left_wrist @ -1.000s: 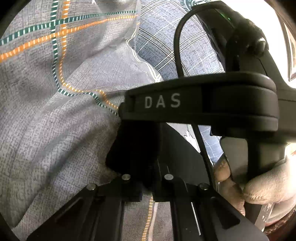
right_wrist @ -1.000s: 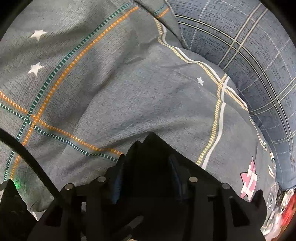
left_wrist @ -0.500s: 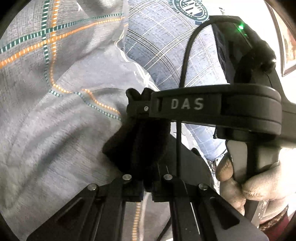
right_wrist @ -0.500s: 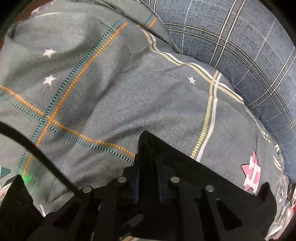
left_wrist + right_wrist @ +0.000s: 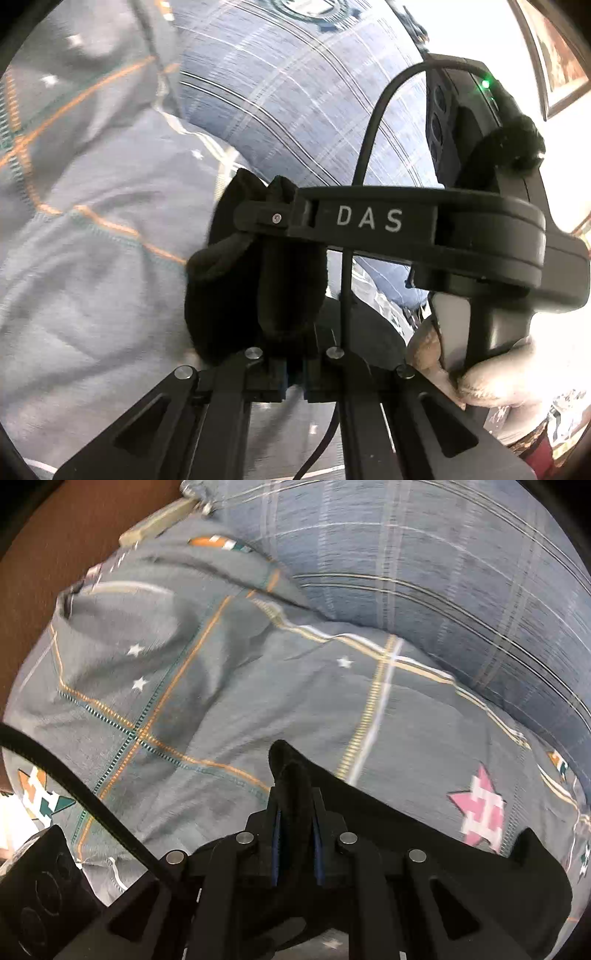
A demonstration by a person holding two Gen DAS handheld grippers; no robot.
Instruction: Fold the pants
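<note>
My view: a bed covered with a grey sheet (image 5: 229, 686) printed with orange and green dashed lines, small white stars and a pink star. A blue plaid pillow (image 5: 443, 572) lies along its far edge. Brown floor (image 5: 44, 546) beyond the bed corner. Bright wall with a picture frame (image 5: 557, 59) at upper right in the left view.

Black pants (image 5: 255, 288) bunched up above the sheet. Left gripper (image 5: 291, 373): jaws pressed together, pinching the black cloth. Right gripper (image 5: 295, 797): jaws nearly together, clamping a fold of the pants. A gloved hand (image 5: 480, 373) holds the right gripper's handle.
</note>
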